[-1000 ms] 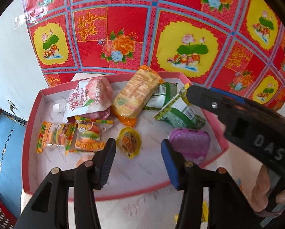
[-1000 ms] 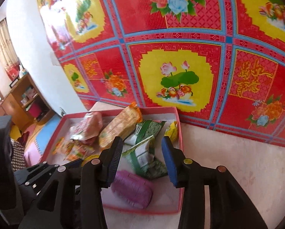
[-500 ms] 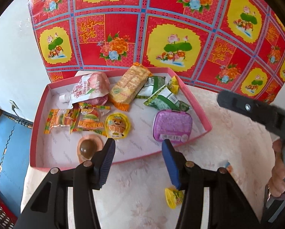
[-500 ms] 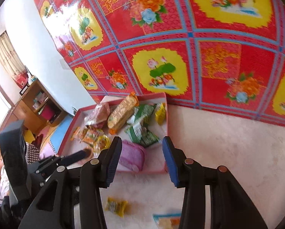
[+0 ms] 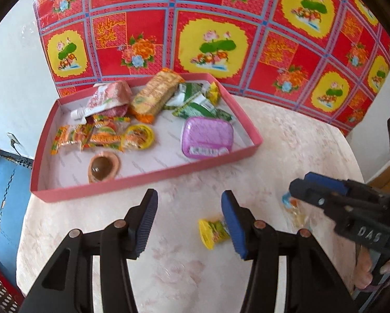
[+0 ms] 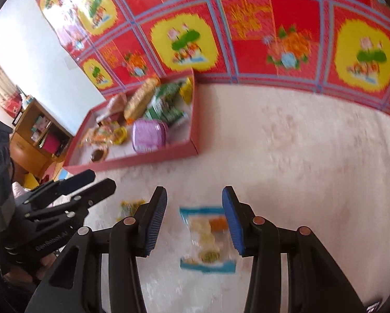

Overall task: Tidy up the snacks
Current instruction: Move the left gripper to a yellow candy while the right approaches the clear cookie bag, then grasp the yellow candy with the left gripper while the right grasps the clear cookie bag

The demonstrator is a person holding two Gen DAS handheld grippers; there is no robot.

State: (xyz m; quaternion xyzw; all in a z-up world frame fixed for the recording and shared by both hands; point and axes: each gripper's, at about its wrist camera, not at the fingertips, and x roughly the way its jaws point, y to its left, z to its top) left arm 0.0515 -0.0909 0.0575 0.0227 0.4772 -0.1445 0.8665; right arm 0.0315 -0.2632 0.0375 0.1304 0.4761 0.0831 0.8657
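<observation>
The left gripper [image 5: 189, 217] hangs with jaws released and empty above the pale desk [image 5: 169, 268], a small yellow snack [image 5: 212, 230] just beside its right finger. The right gripper [image 6: 194, 219], jaws likewise released, frames a blue-edged clear packet [image 6: 208, 237] lying on the desk. Beyond stands the pink tray [image 5: 148, 178] of snacks

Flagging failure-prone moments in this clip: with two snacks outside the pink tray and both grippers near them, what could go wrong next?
1. The clear blue-edged snack packet lies flat on the pale marble-patterned table; the open right gripper may slide off it.
2. The small yellow wrapped snack sits beside one of the left gripper's fingers and could be knocked away.
3. Both grippers work close together and might collide.
</observation>
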